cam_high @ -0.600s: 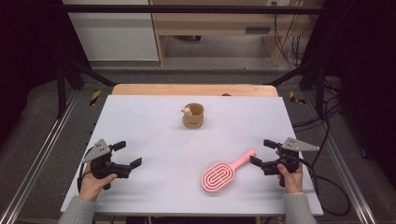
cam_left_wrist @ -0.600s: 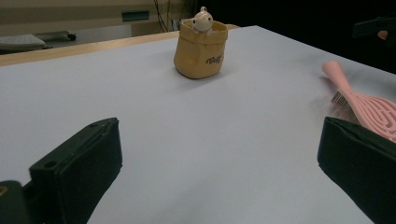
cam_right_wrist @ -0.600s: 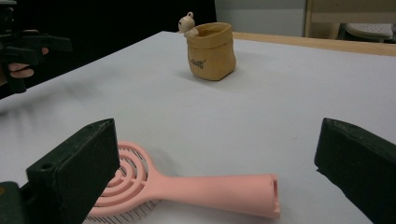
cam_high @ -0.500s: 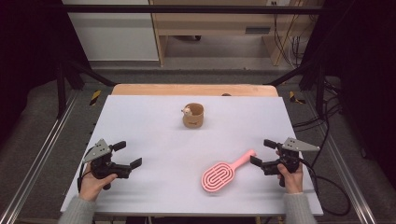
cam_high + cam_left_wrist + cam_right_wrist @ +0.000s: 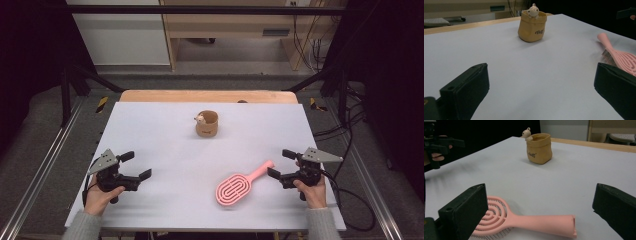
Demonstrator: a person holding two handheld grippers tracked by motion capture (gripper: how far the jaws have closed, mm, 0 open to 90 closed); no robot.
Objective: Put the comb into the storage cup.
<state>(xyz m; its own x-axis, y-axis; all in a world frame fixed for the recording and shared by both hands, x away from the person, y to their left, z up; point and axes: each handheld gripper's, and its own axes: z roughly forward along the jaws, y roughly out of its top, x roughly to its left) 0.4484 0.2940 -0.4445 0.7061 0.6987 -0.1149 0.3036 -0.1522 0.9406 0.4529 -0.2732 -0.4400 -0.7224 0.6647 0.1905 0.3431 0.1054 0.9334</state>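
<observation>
At the left of the bench, the left tongs are held low over the white surface with the jaws spread wide and nothing between them. In the left gripper view only bare bench is seen between the jaws. Toward the middle, at the far side, a small tan pot with a little bear figure on its rim is set upright, well apart from both tongs. Nearer the person and right of centre, a pink hairbrush is laid flat, bristles down, its handle pointed toward the right tongs. These are likewise released, jaws wide, just beside the handle end but not touching it. In the right gripper view the handle is seen lying between the jaws. Nothing is judged done as yet: the brush is not grasped, and the gripping and any carrying toward the pot are left.
</observation>
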